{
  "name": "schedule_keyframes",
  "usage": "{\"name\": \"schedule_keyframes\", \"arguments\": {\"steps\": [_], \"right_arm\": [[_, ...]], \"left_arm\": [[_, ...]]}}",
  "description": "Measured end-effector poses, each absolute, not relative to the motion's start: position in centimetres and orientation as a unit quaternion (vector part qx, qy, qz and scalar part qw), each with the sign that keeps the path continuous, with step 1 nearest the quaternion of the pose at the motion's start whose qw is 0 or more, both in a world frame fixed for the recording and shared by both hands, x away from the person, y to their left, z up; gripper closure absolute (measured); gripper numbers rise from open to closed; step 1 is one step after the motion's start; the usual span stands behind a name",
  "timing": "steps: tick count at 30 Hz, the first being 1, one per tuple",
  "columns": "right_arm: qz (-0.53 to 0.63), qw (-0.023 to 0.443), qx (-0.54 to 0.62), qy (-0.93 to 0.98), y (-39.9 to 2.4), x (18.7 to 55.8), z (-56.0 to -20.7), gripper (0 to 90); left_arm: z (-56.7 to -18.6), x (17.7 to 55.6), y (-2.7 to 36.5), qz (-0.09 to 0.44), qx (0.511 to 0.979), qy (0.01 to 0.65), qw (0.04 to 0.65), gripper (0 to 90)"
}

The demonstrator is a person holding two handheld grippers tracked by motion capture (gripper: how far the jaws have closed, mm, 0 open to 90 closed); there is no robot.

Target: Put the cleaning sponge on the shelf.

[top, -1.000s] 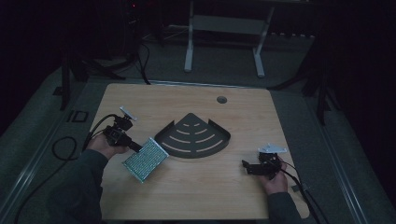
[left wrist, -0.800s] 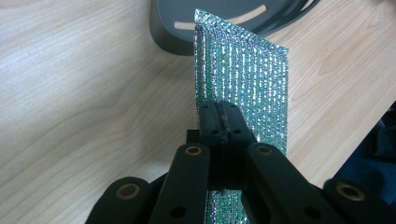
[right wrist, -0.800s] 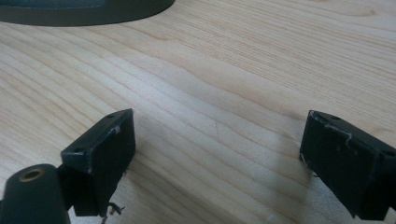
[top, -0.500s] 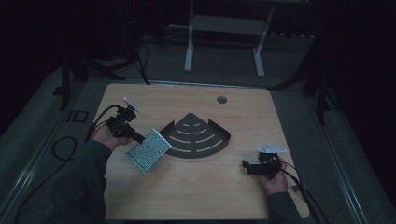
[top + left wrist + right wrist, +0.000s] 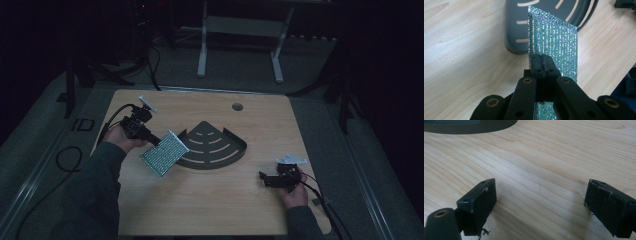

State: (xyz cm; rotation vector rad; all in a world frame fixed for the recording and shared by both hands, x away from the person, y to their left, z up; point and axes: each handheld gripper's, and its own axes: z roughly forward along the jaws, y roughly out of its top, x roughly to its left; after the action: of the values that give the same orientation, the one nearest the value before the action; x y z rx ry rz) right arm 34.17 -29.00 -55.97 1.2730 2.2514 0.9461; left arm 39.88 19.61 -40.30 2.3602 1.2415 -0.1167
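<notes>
1. The left gripper point(image 5: 156, 141), held in the person's left hand point(image 5: 120, 137) at the left side of the light wooden table point(image 5: 210, 200), has its two black jaws pressed together on the edge of a flat, glittering green and silver rectangular pad point(image 5: 164, 153).
2. In the left gripper view the left gripper point(image 5: 541, 61) pinches the pad point(image 5: 556, 45) near its lower part; the pad stands on edge and is lifted above the table point(image 5: 461, 50).
3. The far corner of the pad lies over the left edge of a dark grey fan-shaped tray with curved slots point(image 5: 215, 147), which rests in the middle of the table.
4. The right gripper point(image 5: 264, 178) rests low over the table near the right front corner, well apart from the tray.
5. In the right gripper view the right gripper point(image 5: 540, 200) has its jaws wide apart with only bare wood point(image 5: 536, 157) between them, and the tray's rim point(image 5: 469, 127) is at the top.
</notes>
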Motion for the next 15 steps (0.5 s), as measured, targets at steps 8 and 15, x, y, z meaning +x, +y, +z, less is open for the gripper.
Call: {"name": "schedule_keyframes", "arguments": {"steps": [8, 15], "right_arm": [[0.337, 0.193, 0.454, 0.802, -29.0, 34.2, -56.0, 9.8], [0.337, 0.192, 0.454, 0.802, -29.0, 34.2, -56.0, 9.8]], "left_arm": [[-40.2, 41.1, 18.7, -0.033, 0.861, 0.454, 0.229, 90.0], [-40.4, 42.0, 17.9, -0.027, 0.862, 0.452, 0.228, 90.0]]}}
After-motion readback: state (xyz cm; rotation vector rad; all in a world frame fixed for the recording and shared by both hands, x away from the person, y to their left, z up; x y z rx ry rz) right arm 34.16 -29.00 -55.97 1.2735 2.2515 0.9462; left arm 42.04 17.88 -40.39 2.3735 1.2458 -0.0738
